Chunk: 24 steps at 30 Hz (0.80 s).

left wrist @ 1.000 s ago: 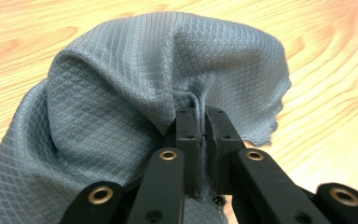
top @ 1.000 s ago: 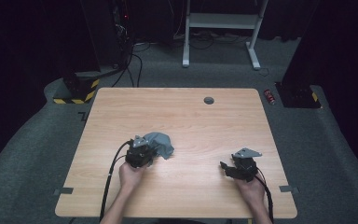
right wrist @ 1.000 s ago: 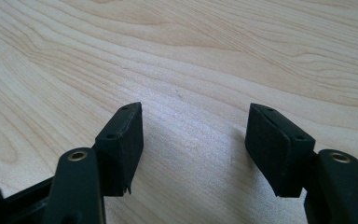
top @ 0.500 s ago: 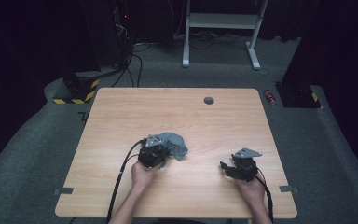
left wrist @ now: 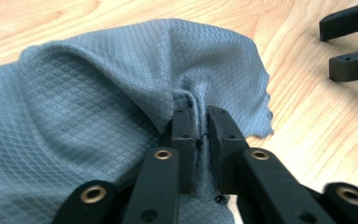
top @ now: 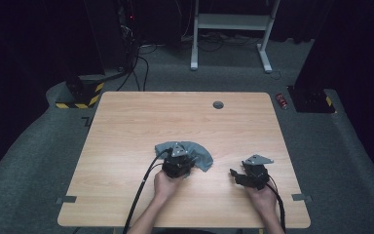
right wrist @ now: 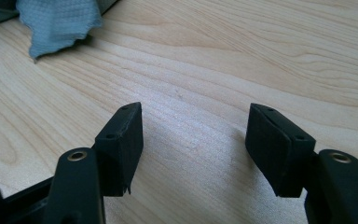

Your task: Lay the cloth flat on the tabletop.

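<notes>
Cloth (left wrist: 98,93) pinched in left hand-held gripper (left wrist: 199,122); bunched.

I note a wooden table (top: 126,126) with a dark grommet (top: 218,105) near its far edge — beyond it, a white stand (top: 231,22) and a red can (top: 282,100) on grey carpet.

One grey cloth (top: 195,153) lies on one wooden table (top: 126,126). Two grippers work there: the left gripper (top: 177,163) and the right gripper (top: 238,174). One red can (top: 281,100) sits on the floor at far right.
</notes>
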{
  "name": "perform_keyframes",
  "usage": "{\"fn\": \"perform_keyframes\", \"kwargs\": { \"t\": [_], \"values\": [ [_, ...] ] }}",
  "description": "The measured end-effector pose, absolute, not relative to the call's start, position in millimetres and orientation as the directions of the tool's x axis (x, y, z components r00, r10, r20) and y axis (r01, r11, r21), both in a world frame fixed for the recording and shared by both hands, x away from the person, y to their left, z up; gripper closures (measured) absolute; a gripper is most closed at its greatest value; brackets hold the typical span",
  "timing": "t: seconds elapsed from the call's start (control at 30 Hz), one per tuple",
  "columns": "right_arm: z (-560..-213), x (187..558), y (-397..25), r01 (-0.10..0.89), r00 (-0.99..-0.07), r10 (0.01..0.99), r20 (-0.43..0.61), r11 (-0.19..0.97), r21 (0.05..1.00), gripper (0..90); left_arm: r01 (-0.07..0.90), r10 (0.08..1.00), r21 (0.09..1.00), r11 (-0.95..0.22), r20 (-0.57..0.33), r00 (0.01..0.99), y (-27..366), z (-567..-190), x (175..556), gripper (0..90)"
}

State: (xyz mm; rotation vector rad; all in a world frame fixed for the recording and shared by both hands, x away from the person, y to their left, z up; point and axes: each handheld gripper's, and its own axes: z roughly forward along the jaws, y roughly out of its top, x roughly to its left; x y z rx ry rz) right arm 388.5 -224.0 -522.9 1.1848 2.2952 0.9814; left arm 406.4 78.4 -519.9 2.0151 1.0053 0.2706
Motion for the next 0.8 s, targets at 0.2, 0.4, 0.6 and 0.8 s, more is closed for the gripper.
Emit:
{"fn": "perform_keyframes", "kwargs": {
  "t": [0.2, 0.4, 0.6, 0.8],
  "values": [
    [-522.9, 388.6, -223.7, 0.556, -0.574, 0.819, -0.013, 0.401, 0.728, 36.5, 0.539, 0.732, 0.778, -0.323, -0.155, 0.663, 79.2, -515.3, 403.5, 67.8],
    [-522.3, 388.8, -223.4, 0.557, -0.576, 0.818, -0.014, 0.404, 0.725, 37.5, 0.531, 0.740, 0.790, -0.305, -0.154, 0.654, 86.8, -509.3, 392.8, 51.6],
    [-517.8, 385.8, -217.4, 0.568, -0.584, 0.812, 0.004, 0.405, 0.716, 49.4, 0.541, 0.754, 0.785, -0.303, -0.150, 0.639, 100.2, -510.7, 386.5, 49.2],
    [-496.2, 385.6, -187.6, 0.458, -0.695, 0.719, -0.005, 0.448, 0.768, 59.3, 0.552, 0.785, 0.782, -0.288, -0.138, 0.604, 114.9, -515.9, 382.2, 49.8]
  ]
}}
